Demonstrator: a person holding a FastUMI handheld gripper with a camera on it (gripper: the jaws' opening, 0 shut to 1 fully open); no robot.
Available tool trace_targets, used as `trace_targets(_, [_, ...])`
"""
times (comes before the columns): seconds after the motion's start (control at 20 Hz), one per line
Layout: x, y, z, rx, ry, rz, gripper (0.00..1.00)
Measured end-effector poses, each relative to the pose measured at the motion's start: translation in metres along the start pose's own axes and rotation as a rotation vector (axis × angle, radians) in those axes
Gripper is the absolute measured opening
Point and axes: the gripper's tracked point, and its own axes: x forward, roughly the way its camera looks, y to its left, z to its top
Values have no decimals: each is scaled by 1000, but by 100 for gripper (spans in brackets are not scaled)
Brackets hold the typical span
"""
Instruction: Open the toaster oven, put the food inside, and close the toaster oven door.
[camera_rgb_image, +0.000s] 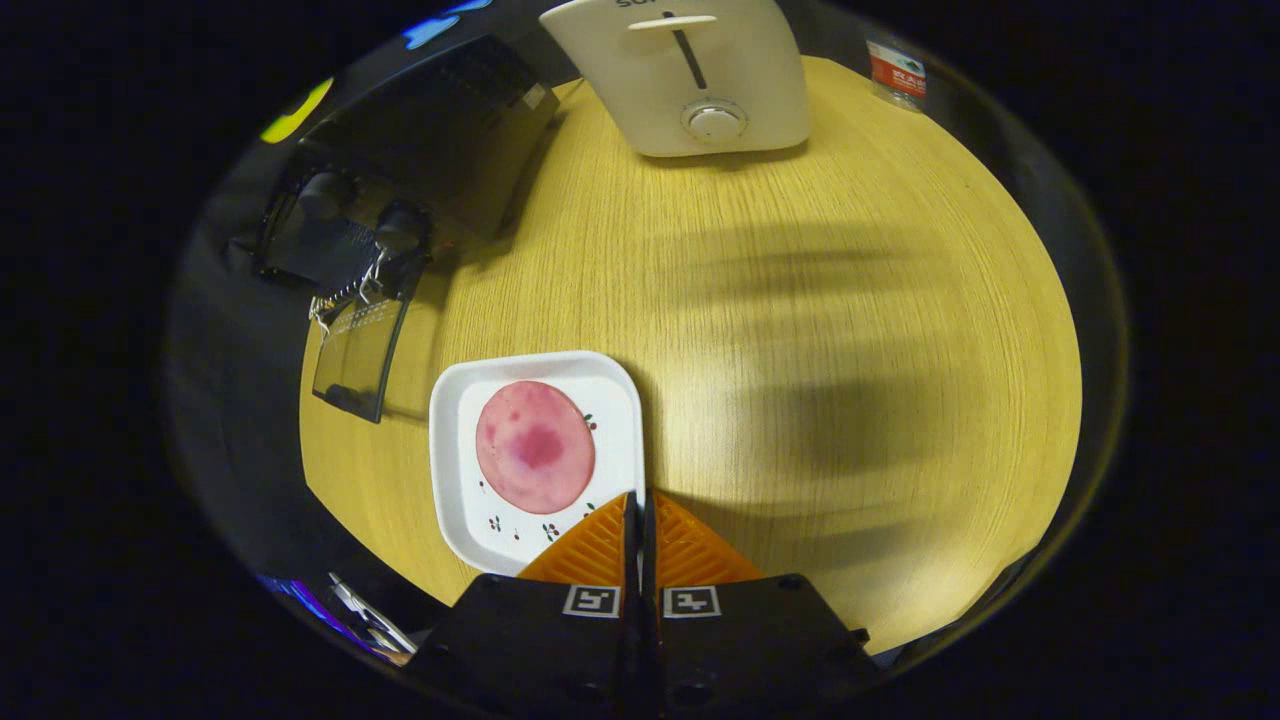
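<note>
Tongs pinched together, gripping nothing, tips over the near right rim of the white plate, which sits on the wooden counter with a round pink slice of food on it, just left of the tips. Toaster oven is far left at the counter edge, its glass door dropped open toward the plate, well apart from the tongs. White toaster stands at the far side, a bottle to its right.
</note>
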Motion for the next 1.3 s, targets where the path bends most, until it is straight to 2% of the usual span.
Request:
trace_targets(0.3, [-8, 4, -7, 142, -56, 64, 2])
trace_targets(0.7, [-48, 21, -21, 333, -179, 178, 2])
trace_targets(1.3, [-106, 77, -59, 496, -324, 302, 2])
